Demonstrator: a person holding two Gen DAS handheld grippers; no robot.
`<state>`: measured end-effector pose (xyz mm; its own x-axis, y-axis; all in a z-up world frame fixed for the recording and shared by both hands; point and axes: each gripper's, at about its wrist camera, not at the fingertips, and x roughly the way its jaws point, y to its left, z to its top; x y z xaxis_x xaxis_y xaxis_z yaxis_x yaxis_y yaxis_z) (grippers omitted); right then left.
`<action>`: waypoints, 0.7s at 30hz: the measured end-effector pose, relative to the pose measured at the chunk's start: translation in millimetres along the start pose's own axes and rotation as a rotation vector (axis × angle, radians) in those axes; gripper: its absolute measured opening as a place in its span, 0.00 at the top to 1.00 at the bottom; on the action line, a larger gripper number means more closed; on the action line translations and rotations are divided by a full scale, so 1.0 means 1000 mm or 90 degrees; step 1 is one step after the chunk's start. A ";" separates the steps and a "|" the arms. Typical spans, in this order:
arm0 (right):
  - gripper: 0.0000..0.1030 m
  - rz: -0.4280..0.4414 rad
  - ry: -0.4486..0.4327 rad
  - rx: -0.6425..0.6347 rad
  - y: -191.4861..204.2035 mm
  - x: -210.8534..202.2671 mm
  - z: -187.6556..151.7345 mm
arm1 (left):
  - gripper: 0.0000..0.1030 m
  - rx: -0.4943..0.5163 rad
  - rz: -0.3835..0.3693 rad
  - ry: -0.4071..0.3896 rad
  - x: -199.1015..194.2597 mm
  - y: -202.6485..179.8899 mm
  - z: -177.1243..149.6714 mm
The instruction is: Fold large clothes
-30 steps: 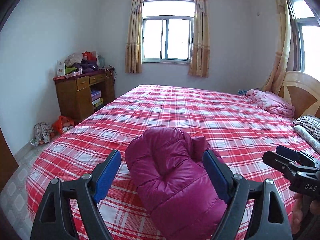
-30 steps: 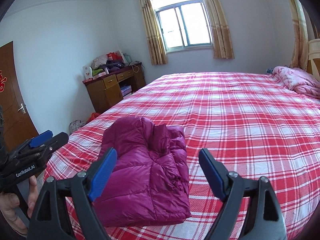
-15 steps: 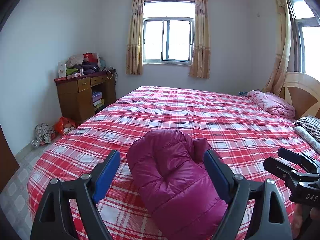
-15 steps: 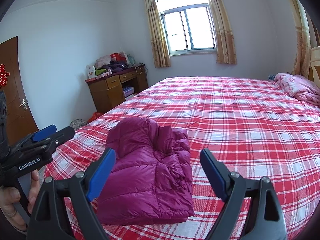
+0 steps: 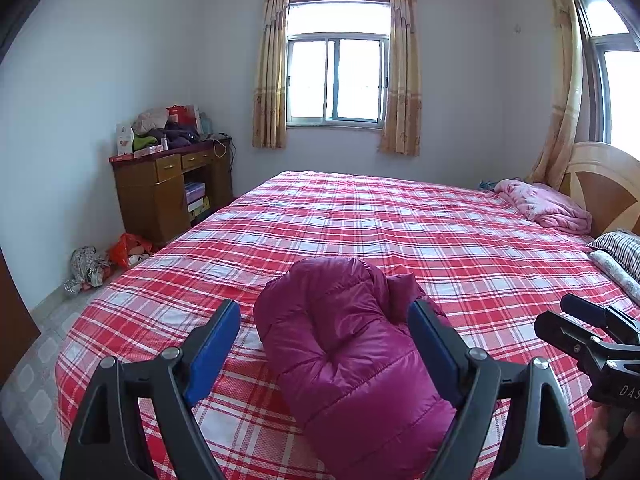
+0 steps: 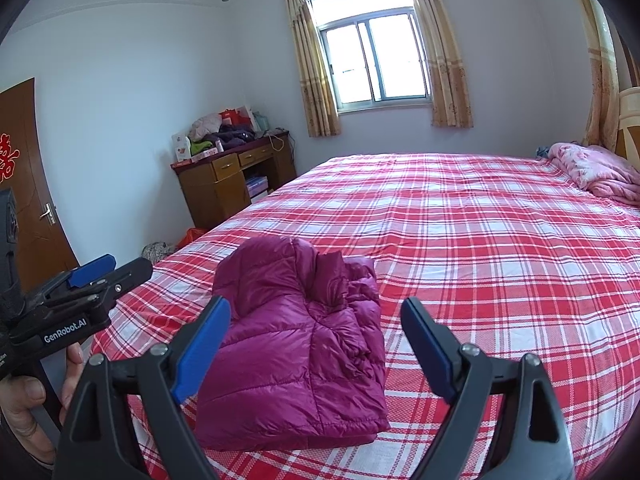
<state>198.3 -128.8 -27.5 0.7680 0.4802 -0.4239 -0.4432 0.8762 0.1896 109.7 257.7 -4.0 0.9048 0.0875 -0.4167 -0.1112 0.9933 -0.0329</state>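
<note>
A magenta puffer jacket lies folded into a compact bundle near the front edge of the red plaid bed. It also shows in the right wrist view. My left gripper is open and empty, held above and short of the jacket. My right gripper is open and empty, also held back from the jacket. The right gripper shows at the right edge of the left wrist view. The left gripper shows at the left of the right wrist view.
A wooden desk piled with clutter stands against the left wall. Bags lie on the floor beside it. A pink blanket and striped pillows lie by the headboard at the right. A brown door is at the left.
Both grippers have drawn back and risen slightly from the jacket. The jacket has not moved.
</note>
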 end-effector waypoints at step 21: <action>0.10 -0.001 0.000 -0.003 0.001 0.000 0.000 | 0.16 0.003 0.007 0.009 0.002 -0.004 -0.003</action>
<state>197.7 -127.8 -27.7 0.7688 0.4792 -0.4235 -0.4448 0.8765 0.1844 110.5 254.1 -7.8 0.8977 0.0981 -0.4296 -0.1196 0.9926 -0.0233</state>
